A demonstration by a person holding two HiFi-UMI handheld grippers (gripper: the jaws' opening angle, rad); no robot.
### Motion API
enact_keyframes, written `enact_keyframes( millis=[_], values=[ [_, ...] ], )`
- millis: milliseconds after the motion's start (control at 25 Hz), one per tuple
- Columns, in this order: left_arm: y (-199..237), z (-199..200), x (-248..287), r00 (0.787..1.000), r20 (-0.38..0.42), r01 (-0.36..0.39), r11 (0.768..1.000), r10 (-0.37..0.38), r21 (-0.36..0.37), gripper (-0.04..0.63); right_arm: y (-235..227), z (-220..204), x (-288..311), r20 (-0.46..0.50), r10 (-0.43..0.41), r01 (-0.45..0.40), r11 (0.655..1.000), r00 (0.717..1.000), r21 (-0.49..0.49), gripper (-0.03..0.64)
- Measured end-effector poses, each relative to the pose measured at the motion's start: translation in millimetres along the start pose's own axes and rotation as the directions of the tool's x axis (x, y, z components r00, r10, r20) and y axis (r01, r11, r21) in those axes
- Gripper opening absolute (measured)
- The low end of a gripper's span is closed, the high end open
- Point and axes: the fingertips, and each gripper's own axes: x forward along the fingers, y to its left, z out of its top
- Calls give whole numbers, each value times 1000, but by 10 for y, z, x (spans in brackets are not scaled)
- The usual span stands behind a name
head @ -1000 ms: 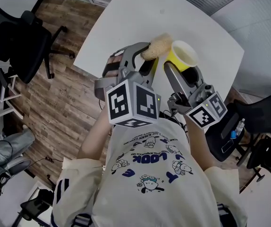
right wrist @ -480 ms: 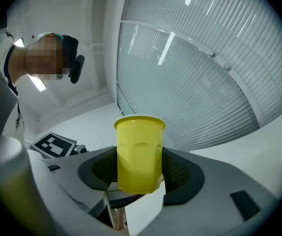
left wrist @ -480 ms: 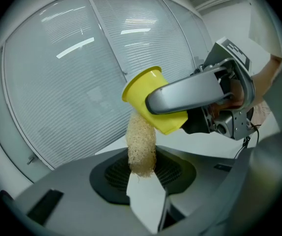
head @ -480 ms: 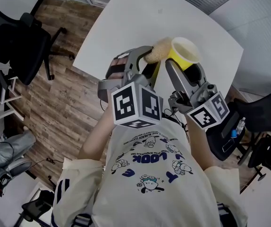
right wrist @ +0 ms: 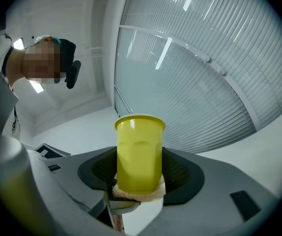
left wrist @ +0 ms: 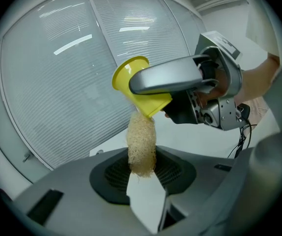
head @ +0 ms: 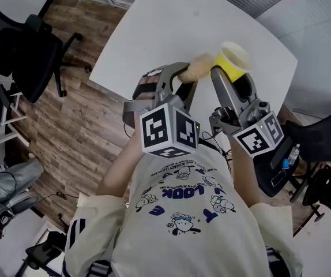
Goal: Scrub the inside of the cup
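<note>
Yellow cup [head: 233,57] shifted right above table [head: 154,33]; loofah [head: 197,68] against base.

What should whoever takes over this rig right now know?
Left gripper: shut on the loofah scrubber.
Right gripper: shut on the yellow cup, held over the white table.
The scrubber's tip lies against the outside of the cup near its base, not inside it.
Done: both things in hand.
Left: put the scrubber in through the rim and scrub the inside.
</note>
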Motion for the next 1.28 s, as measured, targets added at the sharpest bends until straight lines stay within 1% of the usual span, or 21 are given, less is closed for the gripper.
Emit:
enact_keyframes(
  millis=[120,240,360,440,520,600,680,880,1040,1120,1200,1280],
  values=[
    [-29,-64,12,1000,-7,10,1000,-10,-16,147,-33,37,2,13,-10,10,1000,1000,-2,250],
    [-20,-117,9,1000,-5,8,999,-8,-53,147,-65,72,-8,21,-21,21,1000,1000,-7,250],
    [44,-141,-9,1000,18,-3,992,6,-124,147,-91,87,-21,24,-34,34,999,999,-14,250],
    [106,-157,-17,999,40,-8,982,16,-188,147,-107,69,-28,18,-45,45,999,999,-27,250],
    [185,-173,-28,997,69,-11,964,31,-265,147,-113,32,-31,3,-58,58,997,998,-57,250],
    [274,-195,-54,994,97,-13,938,49,-346,147,-98,-11,-30,-13,-70,68,994,997,-90,250],
    [357,-228,-85,991,110,-21,915,71,-404,147,-79,-48,-31,-24,-78,75,991,997,-111,250],
    [523,-280,-135,985,120,-51,883,121,-467,147,-59,-136,-18,-40,-94,89,991,995,-100,250],
    [606,-325,-164,977,142,-54,834,156,-549,147,-59,-232,-8,-55,-112,105,988,992,-111,251],
    [658,-352,-179,971,146,-71,813,189,-578,149,-64,-261,-9,-56,-129,120,982,990,-146,252],
    [710,-385,-191,964,146,-91,793,221,-603,147,-63,-287,-11,-58,-147,133,970,987,-202,252],
    [738,-425,-194,961,142,-98,773,238,-627,147,-55,-324,-6,-66,-158,138,961,985,-241,252]
  ],
)
